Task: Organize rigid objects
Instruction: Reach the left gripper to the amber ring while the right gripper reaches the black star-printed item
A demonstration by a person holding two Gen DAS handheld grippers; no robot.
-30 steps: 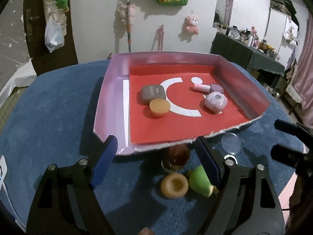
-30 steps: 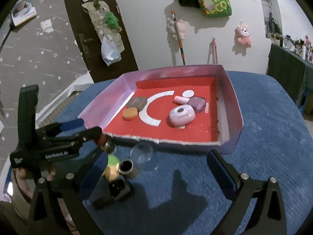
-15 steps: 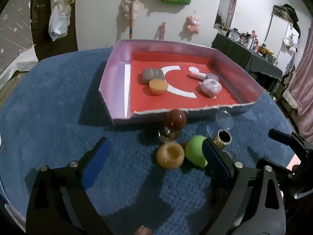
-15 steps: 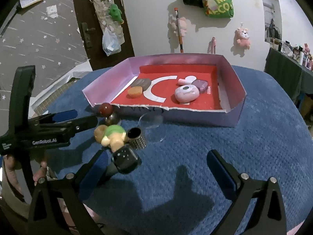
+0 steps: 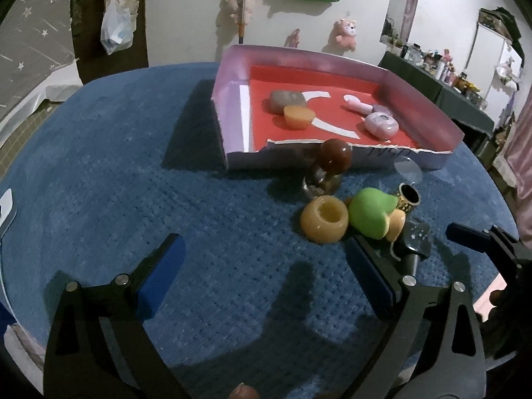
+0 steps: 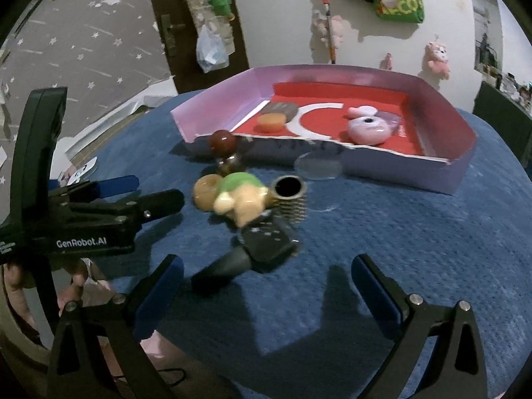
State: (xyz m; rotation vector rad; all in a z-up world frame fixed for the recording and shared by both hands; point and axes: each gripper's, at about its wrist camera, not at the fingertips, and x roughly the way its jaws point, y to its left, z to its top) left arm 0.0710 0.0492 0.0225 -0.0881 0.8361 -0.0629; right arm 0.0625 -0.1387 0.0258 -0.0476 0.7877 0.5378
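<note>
A shallow pink box with a red floor (image 5: 232,99) (image 6: 212,113) holds a grey pebble (image 5: 287,100), an orange cup shape (image 5: 298,116), a pink stick and a lilac disc (image 5: 381,125). In front of it on the blue cloth lie a brown ball on a glass base (image 5: 335,157) (image 6: 222,142), an amber ring (image 5: 324,220) (image 6: 204,191), a green-capped toy (image 5: 374,213) (image 6: 241,196), a gold-ringed black tube (image 5: 408,198) (image 6: 289,196), a clear disc (image 6: 317,165) and a black handled object (image 6: 262,249). My left gripper (image 5: 266,276) and right gripper (image 6: 266,282) are both open and empty, short of the cluster.
The round table is covered in blue cloth (image 5: 133,183). The left gripper's body shows at the left of the right wrist view (image 6: 83,219). A door and a wall with hung toys stand behind. A dark shelf with bottles (image 5: 442,76) is at the right.
Both grippers have drawn back from the box, so the loose cluster now lies farther ahead of the fingers. Both stay open. The objects have not moved.
</note>
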